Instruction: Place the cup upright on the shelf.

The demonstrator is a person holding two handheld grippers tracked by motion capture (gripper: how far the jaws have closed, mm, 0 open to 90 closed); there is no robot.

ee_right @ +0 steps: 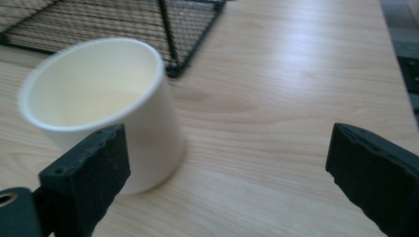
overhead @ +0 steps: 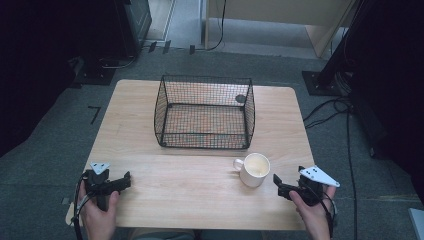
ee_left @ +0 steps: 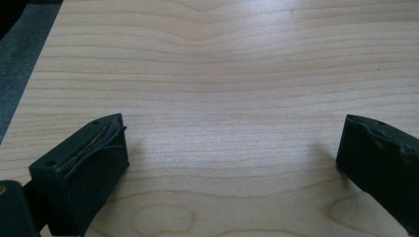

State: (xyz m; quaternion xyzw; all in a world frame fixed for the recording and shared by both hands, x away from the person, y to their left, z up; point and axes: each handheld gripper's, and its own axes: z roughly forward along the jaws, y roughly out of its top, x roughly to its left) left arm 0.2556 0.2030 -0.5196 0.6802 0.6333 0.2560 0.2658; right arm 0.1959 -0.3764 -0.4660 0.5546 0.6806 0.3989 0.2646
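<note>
Pale wooden table (overhead: 200,180) on grey carpet, a wire basket (overhead: 205,112) at its far middle and a white mug (overhead: 254,170) toward the near right.

Right gripper (overhead: 281,184) sits just beside the mug near the table's front right edge, its jaws spread wide and holding nothing; the mug stands upright, handle pointing left, apart from the basket's front corner. Left gripper (overhead: 122,181) rests near the front left edge, jaws likewise parted over bare wood (ee_left: 222,123). Between the two grippers the tabletop lies open, and a strip of free board runs between basket and mug.
</note>
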